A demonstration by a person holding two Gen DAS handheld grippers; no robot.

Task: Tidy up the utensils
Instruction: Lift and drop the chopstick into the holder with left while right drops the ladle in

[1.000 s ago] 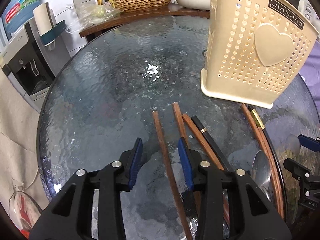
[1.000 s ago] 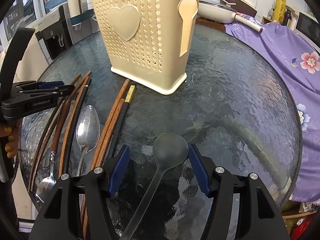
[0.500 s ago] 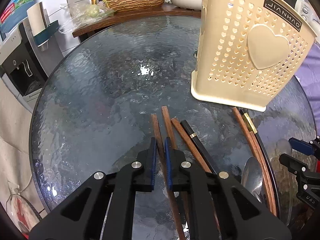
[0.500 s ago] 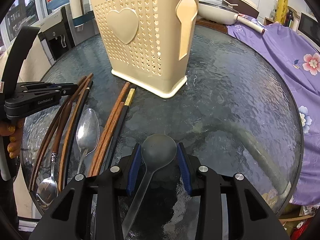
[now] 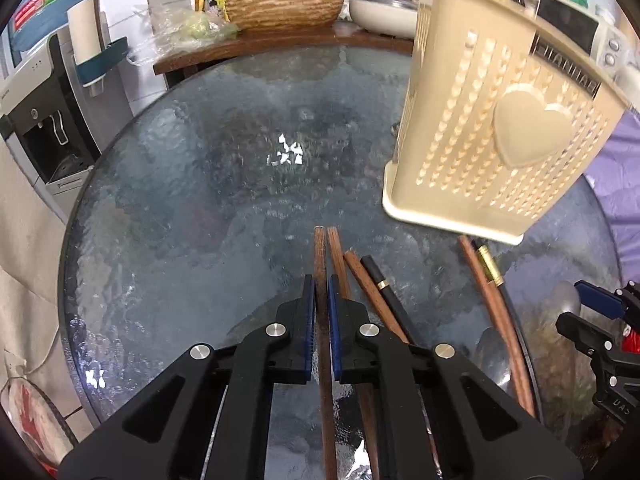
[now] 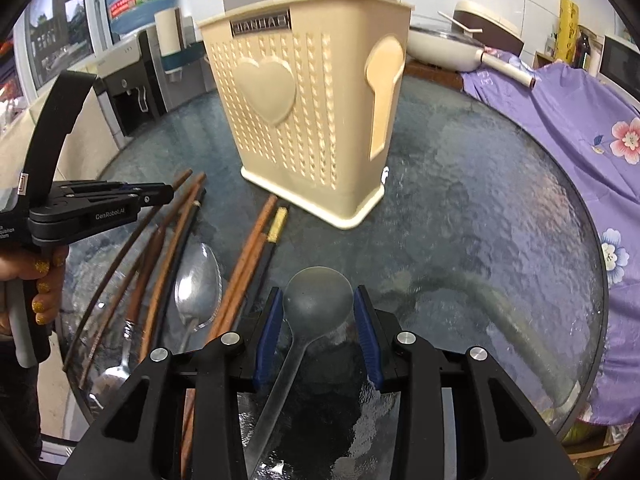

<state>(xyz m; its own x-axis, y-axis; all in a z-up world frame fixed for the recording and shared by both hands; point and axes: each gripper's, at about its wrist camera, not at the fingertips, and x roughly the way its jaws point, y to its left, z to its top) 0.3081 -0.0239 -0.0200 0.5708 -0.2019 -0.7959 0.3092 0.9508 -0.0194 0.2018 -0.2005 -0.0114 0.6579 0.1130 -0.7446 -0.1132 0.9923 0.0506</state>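
My left gripper is shut on a brown wooden chopstick and holds it above the glass table; it also shows in the right wrist view. My right gripper is shut on the bowl of a grey translucent spoon, lifted a little off the table. The beige perforated utensil basket stands upright on the table, ahead of both grippers; it also shows in the right wrist view. More wooden and black chopsticks and a metal spoon lie on the table.
The round glass table has its edge close on the left. A fork lies near the front left edge. A purple flowered cloth lies at the right. A wooden shelf with a woven basket stands behind the table.
Both grippers have closed: the left on the chopstick, the right on the spoon's bowl. Both have then risen slightly with their utensils.
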